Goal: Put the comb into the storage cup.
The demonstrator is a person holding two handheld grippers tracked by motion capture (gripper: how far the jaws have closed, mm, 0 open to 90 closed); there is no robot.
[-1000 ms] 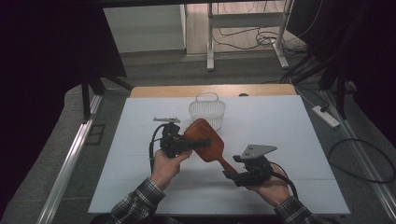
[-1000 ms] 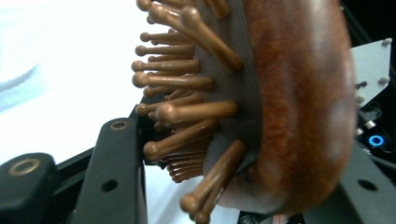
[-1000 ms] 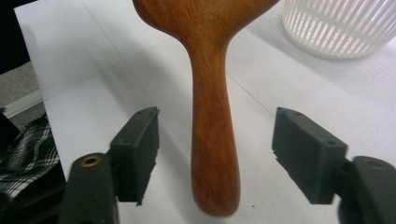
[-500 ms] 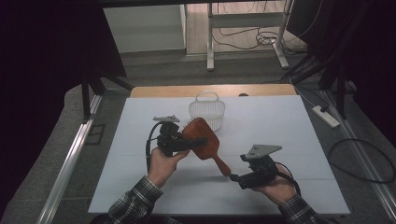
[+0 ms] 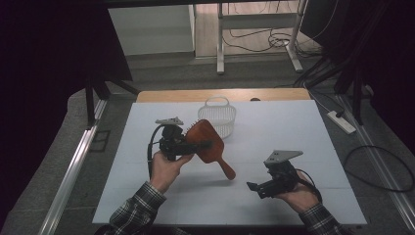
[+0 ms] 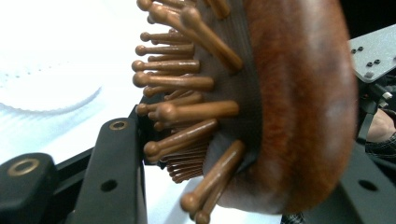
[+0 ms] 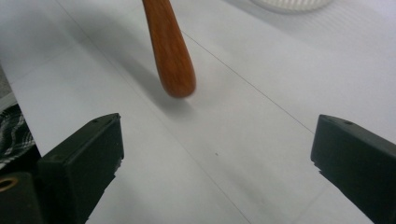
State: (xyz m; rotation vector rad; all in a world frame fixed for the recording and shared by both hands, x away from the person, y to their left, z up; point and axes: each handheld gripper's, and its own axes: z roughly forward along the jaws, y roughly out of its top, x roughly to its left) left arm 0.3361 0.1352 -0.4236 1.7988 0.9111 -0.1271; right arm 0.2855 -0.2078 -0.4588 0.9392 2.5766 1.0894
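While right gripper (image 5: 255, 187) sits wide open and empty after letting go of the handle, left gripper (image 5: 195, 145) clamps the brush (image 5: 208, 143) head, held above the table (image 5: 293, 127). Handover done; basket (image 5: 218, 116) beyond, drop-off likely left.

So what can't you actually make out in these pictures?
- Inside of the white basket: high view, too small and dim.
- Hairbrush handle: left gripper view, cut off by the frame edge.
- Brush head: right gripper view, cut off at the top; just the handle end shows.
- Left gripper pads: high view, too small.
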